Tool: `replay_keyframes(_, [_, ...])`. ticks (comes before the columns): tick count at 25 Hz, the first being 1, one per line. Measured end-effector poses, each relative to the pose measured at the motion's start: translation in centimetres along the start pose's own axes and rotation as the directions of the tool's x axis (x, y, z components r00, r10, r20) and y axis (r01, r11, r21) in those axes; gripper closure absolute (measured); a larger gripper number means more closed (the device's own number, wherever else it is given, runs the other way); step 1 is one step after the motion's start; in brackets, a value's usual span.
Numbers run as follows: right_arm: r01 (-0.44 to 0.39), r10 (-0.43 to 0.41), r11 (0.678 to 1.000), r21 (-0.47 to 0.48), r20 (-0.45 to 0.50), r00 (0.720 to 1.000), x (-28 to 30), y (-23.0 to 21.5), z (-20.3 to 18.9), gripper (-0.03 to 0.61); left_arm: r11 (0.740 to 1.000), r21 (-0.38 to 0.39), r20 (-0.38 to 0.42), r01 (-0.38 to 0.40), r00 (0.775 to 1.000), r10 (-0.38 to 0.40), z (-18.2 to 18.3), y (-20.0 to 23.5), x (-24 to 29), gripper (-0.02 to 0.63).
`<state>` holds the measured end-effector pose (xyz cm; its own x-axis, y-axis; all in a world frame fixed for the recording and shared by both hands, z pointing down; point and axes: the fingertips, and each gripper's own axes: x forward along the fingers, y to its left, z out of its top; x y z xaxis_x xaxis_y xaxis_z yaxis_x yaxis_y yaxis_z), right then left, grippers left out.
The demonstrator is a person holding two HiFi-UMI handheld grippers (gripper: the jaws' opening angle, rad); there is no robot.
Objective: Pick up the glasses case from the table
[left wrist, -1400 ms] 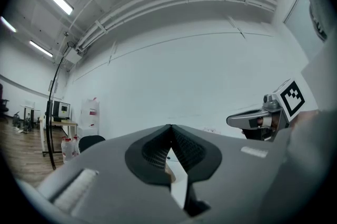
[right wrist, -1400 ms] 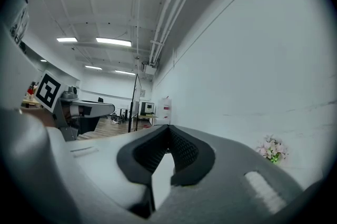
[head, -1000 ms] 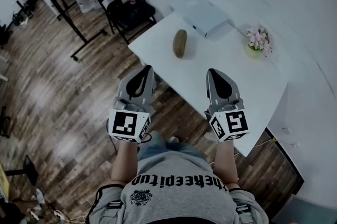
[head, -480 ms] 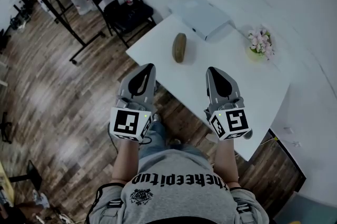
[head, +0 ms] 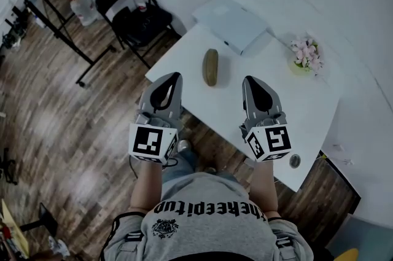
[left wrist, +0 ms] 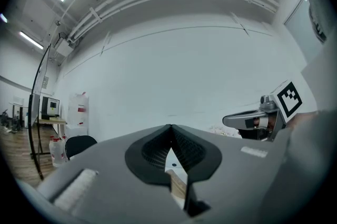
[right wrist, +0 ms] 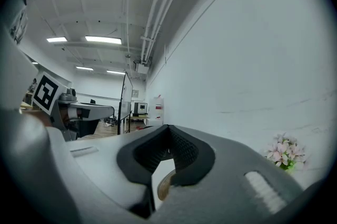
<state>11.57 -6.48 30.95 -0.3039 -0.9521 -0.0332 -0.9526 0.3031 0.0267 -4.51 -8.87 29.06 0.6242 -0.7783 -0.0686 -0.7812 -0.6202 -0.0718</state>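
Note:
The glasses case (head: pixel 210 67) is an olive-brown oval lying on the white table (head: pixel 295 106), near its left corner. Both grippers are held level and side by side in front of the person. The left gripper (head: pixel 176 75) reaches over the table's near edge, just left of the case and short of it. The right gripper (head: pixel 247 78) hovers over the table to the right of the case. Neither touches it. Both pairs of jaws meet at their tips with nothing between them, as the left gripper (left wrist: pixel 171 126) and right gripper (right wrist: pixel 168 126) show in their own views.
A white flat box (head: pixel 230 23) sits at the table's far side and a small pot of pink flowers (head: pixel 307 54) at the right. A small round object (head: pixel 295 161) lies near the front right corner. A black chair (head: pixel 132 8) and a black stand (head: pixel 55 32) are on the wooden floor to the left.
The person has stepped toward the table. The case and table edge now lie closer to both gripper tips. The grippers stay shut and side by side.

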Motion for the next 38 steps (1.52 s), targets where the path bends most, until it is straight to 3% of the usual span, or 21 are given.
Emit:
replay_keyframes(11, [0.111, -0.111, 0.994, 0.008, -0.003, 0.994, 5.2, -1.0, -0.4, 0.577, 0.995, -0.016, 0.002, 0.097, 0.995, -0.097, -1.2, 4.9, 5.2, 0.595])
replay_keyframes(24, [0.238, -0.237, 0.971, 0.026, -0.042, 0.971, 8.4, -1.7, -2.2, 0.577, 0.973, -0.047, -0.029, 0.227, 0.973, -0.229, -3.5, 7.6, 9.6, 0.595])
replay_keyframes(38, [0.243, -0.235, 0.969, 0.04, -0.15, 0.96, 9.8, -3.2, -5.6, 0.577, 0.968, -0.099, -0.096, 0.23, 0.966, -0.239, -6.7, 7.5, 12.6, 0.595])
